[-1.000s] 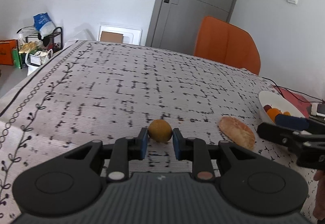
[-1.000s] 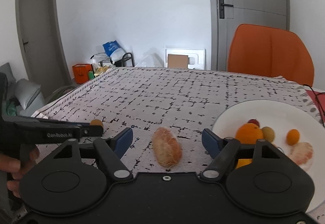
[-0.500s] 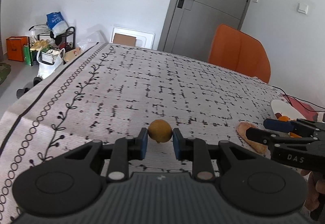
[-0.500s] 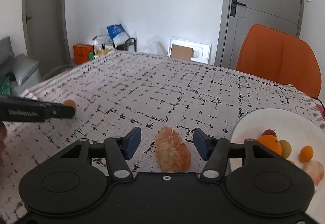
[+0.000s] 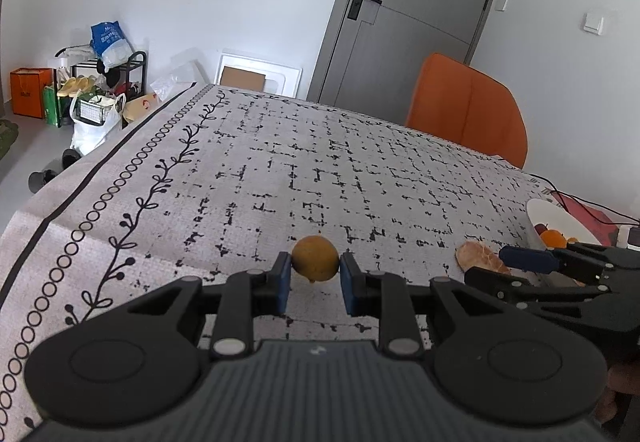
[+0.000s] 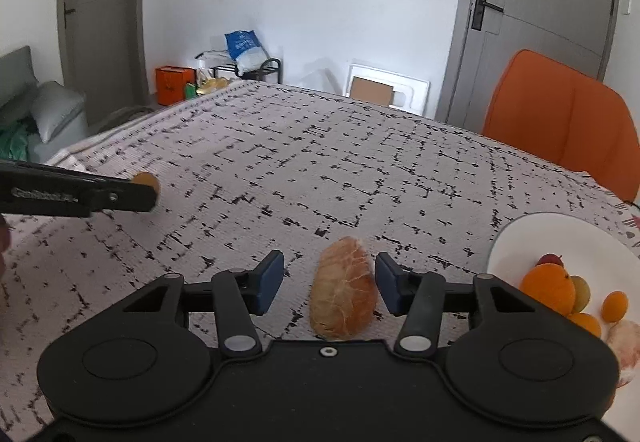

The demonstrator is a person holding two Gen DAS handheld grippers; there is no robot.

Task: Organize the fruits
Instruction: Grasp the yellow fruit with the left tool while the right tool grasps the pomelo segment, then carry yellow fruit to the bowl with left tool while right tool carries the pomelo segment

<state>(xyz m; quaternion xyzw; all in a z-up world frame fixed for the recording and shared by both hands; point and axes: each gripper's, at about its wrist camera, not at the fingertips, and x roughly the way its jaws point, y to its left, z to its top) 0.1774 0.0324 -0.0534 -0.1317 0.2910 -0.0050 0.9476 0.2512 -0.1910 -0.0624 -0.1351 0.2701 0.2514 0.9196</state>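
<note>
Left tool (image 5: 315, 284) is pointing fwd and level over the desk (image 5: 360, 169), blue pads clenched on a small round yellow fruit (image 5: 315, 257). The fruit is sitting right at the fingertips, and its underside looks like it's hanging just clear of the cloth, tho can't say for sure from this angle.

Right tool (image 6: 329, 280) is also pointing fwd, low over the desk, fingers spread wide w/ a peeled citrus piece (image 6: 344, 298) lying between them. The piece is closer to the right pad; can't tell if it's touching. It's lying flat on the cloth, not being gripped.

Stuff only one view is showing: right wrist cam is giving a decent look into the white plate (image 6: 532, 242) at the right edge of the desk, w/ an orange (image 6: 546, 288), a couple smaller fruits and another peeled piece in it. Left cam is only catching a sliver of that plate. Left cam is showing the right tool from the side w/ the citrus piece poking out behind its fingers. Right cam is catching the left tool side-on at far left, fruit peeking past its tip.

Orange chair (image 5: 468, 109) is standing at the far side of the desk.
</note>
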